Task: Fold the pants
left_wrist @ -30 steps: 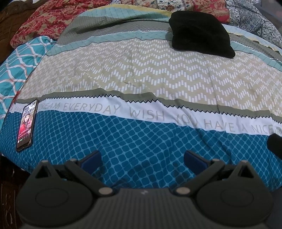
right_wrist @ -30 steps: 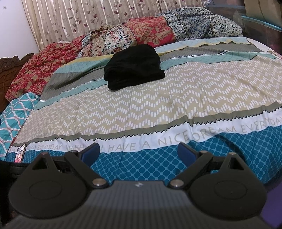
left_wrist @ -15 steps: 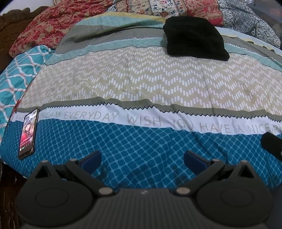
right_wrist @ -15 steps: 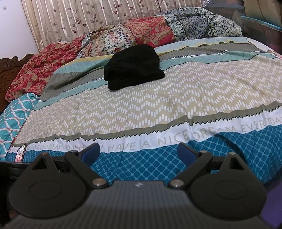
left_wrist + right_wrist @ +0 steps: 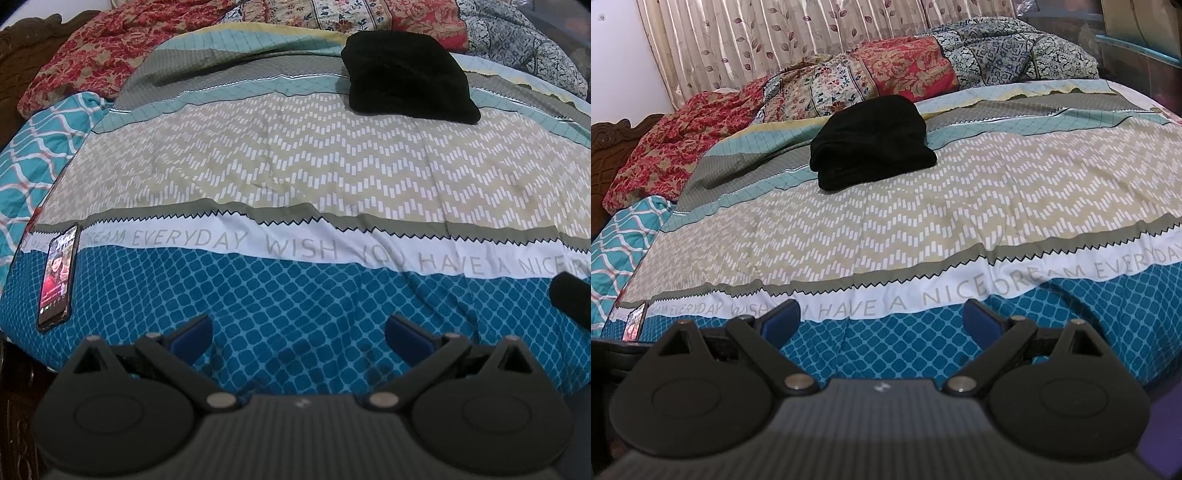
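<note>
Little has changed in the last second. The left gripper has tipped its view up a touch, so the pants now sit slightly lower in its picture; the right gripper has hardly shifted at all. Both hang over the near edge of the bed with their blue fingers spread wide and nothing between them.

Right under the fingers lies the bedsheet, first its blue diamond band, then a white strip of printed words, then a beige zigzag band. A phone with a lit screen lies flat on the sheet, off to the left of the left gripper's fingers.

Well beyond both pairs of fingers, on the grey and teal stripes, the black pants rest as a thick, rounded folded bundle, with stacked layers showing along its near edge in the right view. Behind them a rumpled floral quilt is heaped, with a leaf-print curtain beyond it.
</note>
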Tool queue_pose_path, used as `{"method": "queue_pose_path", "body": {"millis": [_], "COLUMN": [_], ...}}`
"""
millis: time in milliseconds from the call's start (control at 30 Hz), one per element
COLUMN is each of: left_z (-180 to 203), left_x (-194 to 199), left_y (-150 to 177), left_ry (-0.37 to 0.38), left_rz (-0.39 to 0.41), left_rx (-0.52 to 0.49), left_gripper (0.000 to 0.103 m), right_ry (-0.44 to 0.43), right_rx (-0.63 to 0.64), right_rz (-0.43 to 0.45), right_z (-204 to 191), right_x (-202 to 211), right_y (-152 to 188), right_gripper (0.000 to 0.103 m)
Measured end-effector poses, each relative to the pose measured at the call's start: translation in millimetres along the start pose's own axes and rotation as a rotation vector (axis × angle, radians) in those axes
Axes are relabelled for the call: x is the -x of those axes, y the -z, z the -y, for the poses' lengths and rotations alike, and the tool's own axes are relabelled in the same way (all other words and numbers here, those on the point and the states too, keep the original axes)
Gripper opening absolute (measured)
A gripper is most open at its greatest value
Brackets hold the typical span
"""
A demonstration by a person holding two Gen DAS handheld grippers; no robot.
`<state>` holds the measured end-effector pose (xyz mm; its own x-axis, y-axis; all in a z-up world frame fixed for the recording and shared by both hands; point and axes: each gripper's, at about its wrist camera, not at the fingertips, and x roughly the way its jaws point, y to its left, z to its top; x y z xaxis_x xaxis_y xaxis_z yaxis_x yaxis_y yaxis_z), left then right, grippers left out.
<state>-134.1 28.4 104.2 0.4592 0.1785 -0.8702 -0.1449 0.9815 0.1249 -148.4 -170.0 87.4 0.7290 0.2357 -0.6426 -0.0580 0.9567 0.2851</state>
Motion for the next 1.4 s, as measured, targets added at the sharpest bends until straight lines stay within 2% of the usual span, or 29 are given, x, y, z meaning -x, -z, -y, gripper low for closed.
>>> {"method": "queue_pose_path", "body": {"millis": [267,533,1067,1400], "left_z": [-0.9,4.8,42.0,58.4], "left_x": [-0.6,7.7,37.2,43.1], "left_y": [0.1,-9.9,-51.4,-60.6], "left_ry": [-0.024,-0.050,-0.016,-0.020], "left_rz": [0.000,0.050,0.185,0.199], "left_rx": [-0.001,-0.035,-0.108,-0.117], "left_gripper": [0.103,0.103,0.103,0.103], "right_ry": [-0.001,0.006,0.013,-0.005], "right_rx": [0.010,0.009,-0.009,0.009], "right_rz": [0.006,0.043,0.168,0.201], "right_z": [0.1,3.5,26.4,32.2], "right_x": [0.8,8.7,33.1,37.9], "right_y": [-0.7,-9.5,-44.2,-46.0], "right_gripper": [0.096,0.096,0.096,0.096]}}
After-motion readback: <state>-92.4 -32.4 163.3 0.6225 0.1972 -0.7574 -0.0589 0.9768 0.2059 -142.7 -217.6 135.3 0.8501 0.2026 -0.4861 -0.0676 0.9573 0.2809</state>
